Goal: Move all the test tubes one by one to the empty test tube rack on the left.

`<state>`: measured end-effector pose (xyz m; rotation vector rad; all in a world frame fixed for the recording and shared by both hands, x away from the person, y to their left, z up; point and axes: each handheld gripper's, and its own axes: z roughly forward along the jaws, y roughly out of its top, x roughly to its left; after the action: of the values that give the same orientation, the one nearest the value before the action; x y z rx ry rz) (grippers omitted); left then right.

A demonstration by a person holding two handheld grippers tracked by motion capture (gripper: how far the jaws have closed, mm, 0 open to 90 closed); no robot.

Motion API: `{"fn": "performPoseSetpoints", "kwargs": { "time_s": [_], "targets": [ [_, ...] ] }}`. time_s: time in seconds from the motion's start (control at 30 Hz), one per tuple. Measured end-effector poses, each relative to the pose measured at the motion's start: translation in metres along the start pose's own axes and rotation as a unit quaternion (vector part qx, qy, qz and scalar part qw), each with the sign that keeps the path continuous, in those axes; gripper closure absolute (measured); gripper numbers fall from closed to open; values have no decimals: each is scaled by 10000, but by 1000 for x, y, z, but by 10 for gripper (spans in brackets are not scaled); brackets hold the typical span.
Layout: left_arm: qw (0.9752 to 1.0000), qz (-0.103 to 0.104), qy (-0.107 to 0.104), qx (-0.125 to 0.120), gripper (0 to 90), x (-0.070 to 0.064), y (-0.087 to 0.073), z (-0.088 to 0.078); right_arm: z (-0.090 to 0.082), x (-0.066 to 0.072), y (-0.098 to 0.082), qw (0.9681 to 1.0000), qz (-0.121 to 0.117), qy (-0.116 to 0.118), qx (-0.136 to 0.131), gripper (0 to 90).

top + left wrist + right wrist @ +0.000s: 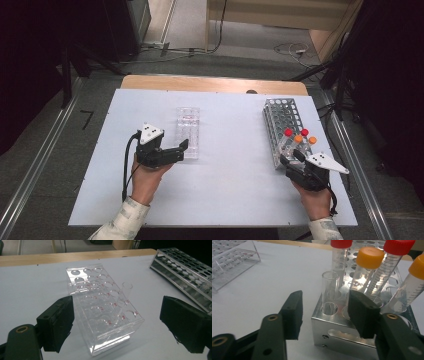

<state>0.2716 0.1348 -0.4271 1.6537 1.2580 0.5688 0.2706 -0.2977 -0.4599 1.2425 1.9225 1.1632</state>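
Nearest to us, our right gripper (324, 315) sits at the near corner of the metal rack (342, 325) on the tabletop (230, 175), its fingers (292, 315) part open with an uncapped clear tube (330, 290) between them; the pads stand a little off the glass, so we hold nothing there. That tube stands upright in a corner hole of the metal rack. Just behind it rise four capped tubes: a red-capped tube (340, 255), an orange-capped tube (365, 267), a second red-capped tube (392, 260) leaning to the right, and another orange-capped one (414, 282) at the right edge of the right gripper view. In the high view our right gripper (295, 162) meets the near end of the metal rack (281, 120), which runs away from us along the right side of the tabletop. Our left gripper (117, 325) has its fingers (58, 322) spread wide on either side of the near end of the clear plastic rack (105, 312), touching nothing that we can see. One bare glass tube (125, 293) stands slightly tilted in a hole on the right side of that rack. From above, the left gripper (177, 150) lies just beside the plastic rack (188, 131), near the middle of the tabletop and well apart from the metal rack. Beyond the tabletop's wooden far edge we see grey floor (200, 60) and a loose cable (292, 49).
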Motion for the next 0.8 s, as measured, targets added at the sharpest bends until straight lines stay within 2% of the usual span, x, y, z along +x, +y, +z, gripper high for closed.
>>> {"fn": "performPoseSetpoints", "kwargs": {
  "time_s": [0.13, 0.33, 0.8],
  "targets": [
    [10000, -1, -2, -7, 135, -1, 0, 0, 3, 0, 0, 9999, -38, -112, -6, 561],
    [10000, -11, -10, -13, 143, -1, -1, 0, 7, -1, 0, 9999, -4, -138, -56, 646],
    [10000, 16, -31, 64, 149, -3, -3, 3, 10, -1, 0, 9999, -23, -159, -46, 726]
  ]
}}
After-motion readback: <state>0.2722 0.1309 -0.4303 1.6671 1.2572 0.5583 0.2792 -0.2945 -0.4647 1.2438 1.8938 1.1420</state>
